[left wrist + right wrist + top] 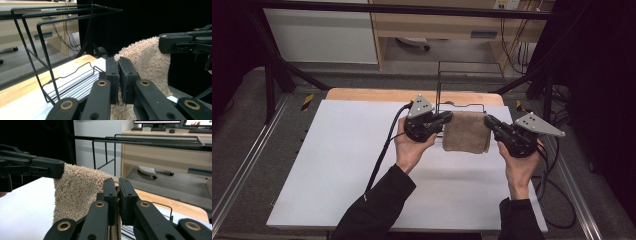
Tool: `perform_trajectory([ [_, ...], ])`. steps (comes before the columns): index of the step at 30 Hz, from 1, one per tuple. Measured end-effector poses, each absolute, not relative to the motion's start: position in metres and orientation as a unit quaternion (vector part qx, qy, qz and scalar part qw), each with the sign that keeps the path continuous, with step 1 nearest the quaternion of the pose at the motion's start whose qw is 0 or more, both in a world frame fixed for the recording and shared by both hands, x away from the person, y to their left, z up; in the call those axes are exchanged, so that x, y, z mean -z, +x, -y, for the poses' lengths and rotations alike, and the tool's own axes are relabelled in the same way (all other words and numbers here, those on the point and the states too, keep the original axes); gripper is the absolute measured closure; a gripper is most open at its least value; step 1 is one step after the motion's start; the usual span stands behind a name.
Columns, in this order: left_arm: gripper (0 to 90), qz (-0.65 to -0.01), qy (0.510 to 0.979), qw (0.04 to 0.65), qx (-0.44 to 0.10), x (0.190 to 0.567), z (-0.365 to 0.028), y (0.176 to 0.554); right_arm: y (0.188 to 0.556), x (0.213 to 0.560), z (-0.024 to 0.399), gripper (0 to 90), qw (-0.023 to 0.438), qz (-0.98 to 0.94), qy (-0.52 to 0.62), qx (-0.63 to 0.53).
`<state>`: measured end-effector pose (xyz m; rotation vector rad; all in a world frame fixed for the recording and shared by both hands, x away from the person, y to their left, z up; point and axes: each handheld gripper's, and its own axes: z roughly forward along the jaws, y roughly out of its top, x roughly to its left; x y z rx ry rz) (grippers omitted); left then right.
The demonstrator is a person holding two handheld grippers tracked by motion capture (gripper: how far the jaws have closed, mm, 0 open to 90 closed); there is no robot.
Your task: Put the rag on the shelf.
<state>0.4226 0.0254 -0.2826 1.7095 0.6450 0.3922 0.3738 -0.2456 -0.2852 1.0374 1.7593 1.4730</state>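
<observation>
Your forearms, in dark sleeves, enter from the near edge of the white table (pixel 337 165), each hand wrapped around a gripper and raised above the surface. Your left hand (pixel 411 147) angles its gripper inward toward the right; your right hand (pixel 518 167) angles its gripper inward toward the left, so the two face each other across a tan towel (pixel 467 131).

The towel hangs stretched between them, its lower edge dropping toward the table near the far side. Just beyond it stands a black wire rack (pixel 467 75), its base on the table's far edge where a wooden strip (pixel 362 94) shows. Black cables (pixel 384 145) trail from both grippers.

The left gripper (pixel 118 68) has its jaws drawn nearly together, pinching one upper corner of the towel. The right gripper (pixel 117 190) is likewise narrowed onto the opposite upper corner, fabric showing between the pads. Farther back, a desk and floor lie past the frame.
</observation>
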Motion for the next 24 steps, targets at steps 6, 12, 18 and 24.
perform_trajectory([
  [6,85.7,-0.273,0.728,0.602,-0.180,0.275,-0.024,0.424,0.376,0.277,0.246,85.2,0.315,-0.660,0.388,-0.561],
  [12,85.8,-0.270,0.720,0.612,-0.185,0.268,-0.024,0.427,0.378,0.268,0.246,85.2,0.325,-0.655,0.384,-0.564],
  [18,85.8,-0.267,0.714,0.618,-0.192,0.259,-0.023,0.429,0.381,0.260,0.246,85.2,0.332,-0.649,0.381,-0.569],
  [24,85.8,-0.264,0.708,0.624,-0.199,0.251,-0.022,0.432,0.385,0.254,0.247,85.2,0.339,-0.641,0.379,-0.574],
])
